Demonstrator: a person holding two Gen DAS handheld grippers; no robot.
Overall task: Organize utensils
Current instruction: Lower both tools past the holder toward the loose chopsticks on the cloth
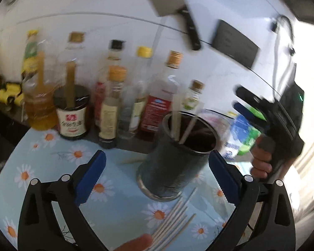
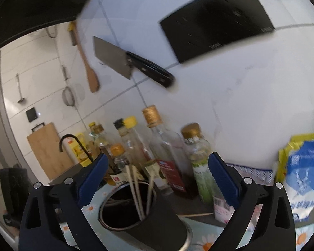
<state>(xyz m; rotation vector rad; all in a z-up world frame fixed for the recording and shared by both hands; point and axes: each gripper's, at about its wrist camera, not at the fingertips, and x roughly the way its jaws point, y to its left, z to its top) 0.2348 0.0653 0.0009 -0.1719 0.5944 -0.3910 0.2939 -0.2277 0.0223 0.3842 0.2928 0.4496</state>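
A dark cylindrical utensil holder (image 1: 171,167) stands on the daisy-print cloth (image 1: 115,219) with a few pale chopsticks (image 1: 175,123) upright in it. Several loose chopsticks (image 1: 173,221) lie on the cloth in front of it, and one more (image 1: 134,160) lies behind it. My left gripper (image 1: 157,158) is open, its blue pads (image 1: 94,175) wide on either side of the holder and touching nothing. My right gripper (image 2: 159,161) is open too and hangs over the holder (image 2: 148,226) and its chopsticks (image 2: 136,192). The left wrist view shows that right gripper (image 1: 251,106) at the right, held by a hand (image 1: 261,161).
A row of sauce and oil bottles (image 1: 113,104) lines the wall behind the holder. A cleaver (image 2: 131,64) and a black socket panel (image 2: 217,18) hang on the white tiles. Blue and yellow bags (image 2: 303,177) stand at the right. A tap (image 2: 73,142) and a cutting board (image 2: 48,150) are far left.
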